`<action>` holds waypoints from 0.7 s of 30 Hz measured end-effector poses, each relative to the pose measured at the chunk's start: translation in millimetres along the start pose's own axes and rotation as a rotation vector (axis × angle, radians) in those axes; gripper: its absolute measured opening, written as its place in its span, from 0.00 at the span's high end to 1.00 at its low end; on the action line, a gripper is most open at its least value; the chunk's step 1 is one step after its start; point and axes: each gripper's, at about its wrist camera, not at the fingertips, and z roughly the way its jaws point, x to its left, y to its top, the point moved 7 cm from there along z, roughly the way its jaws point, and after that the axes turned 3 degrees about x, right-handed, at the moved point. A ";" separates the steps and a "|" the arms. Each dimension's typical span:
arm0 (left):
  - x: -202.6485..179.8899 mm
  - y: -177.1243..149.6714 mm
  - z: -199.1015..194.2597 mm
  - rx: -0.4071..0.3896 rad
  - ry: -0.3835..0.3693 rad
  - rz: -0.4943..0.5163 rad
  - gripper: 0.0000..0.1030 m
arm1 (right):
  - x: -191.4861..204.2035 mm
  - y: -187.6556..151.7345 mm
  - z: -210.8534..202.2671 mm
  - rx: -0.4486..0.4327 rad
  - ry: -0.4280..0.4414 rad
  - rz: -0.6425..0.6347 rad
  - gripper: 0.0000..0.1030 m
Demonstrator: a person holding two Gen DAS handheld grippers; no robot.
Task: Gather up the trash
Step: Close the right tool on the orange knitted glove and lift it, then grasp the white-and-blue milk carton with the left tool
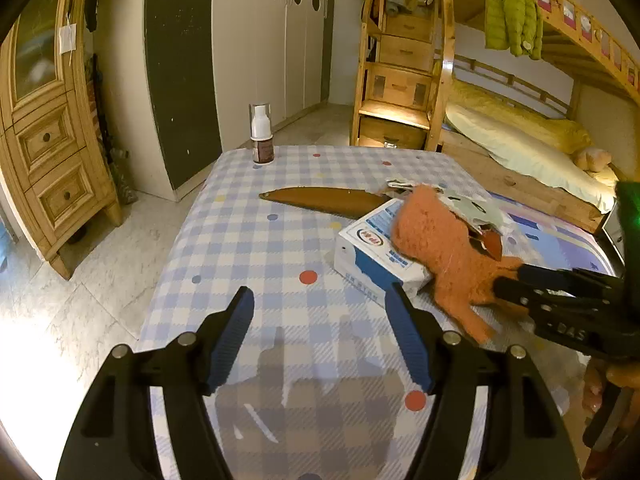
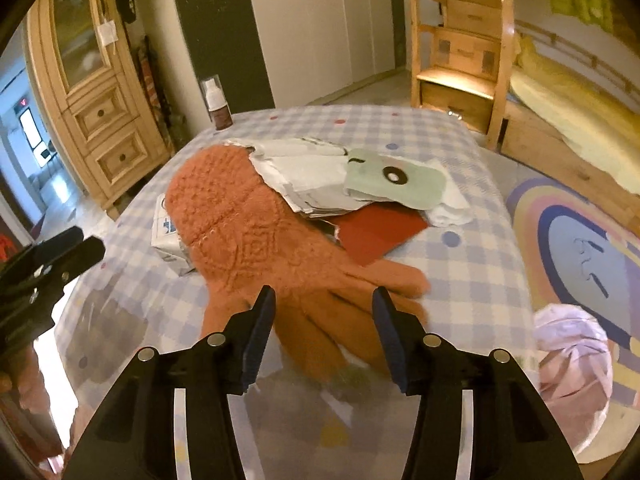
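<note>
Sprawling fuzzy orange knit glove (image 2: 256,236) overlaps flat torn papers (image 2: 316,184); glossy carton (image 1: 376,254).

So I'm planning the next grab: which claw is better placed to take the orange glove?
Right. The right claw hangs open directly over the orange glove, its fingers between the pads. The left claw faces bare checked tablecloth, glove off to its side.

Spray bottle (image 1: 261,134) on checked tablecloth (image 1: 256,248) (bunk bed (image 1: 520,132) behind).
</note>
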 end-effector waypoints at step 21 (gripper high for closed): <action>-8.7 0.9 -8.8 -0.012 -0.019 0.065 0.14 | 8.6 15.4 -139.9 -0.294 0.050 0.024 0.85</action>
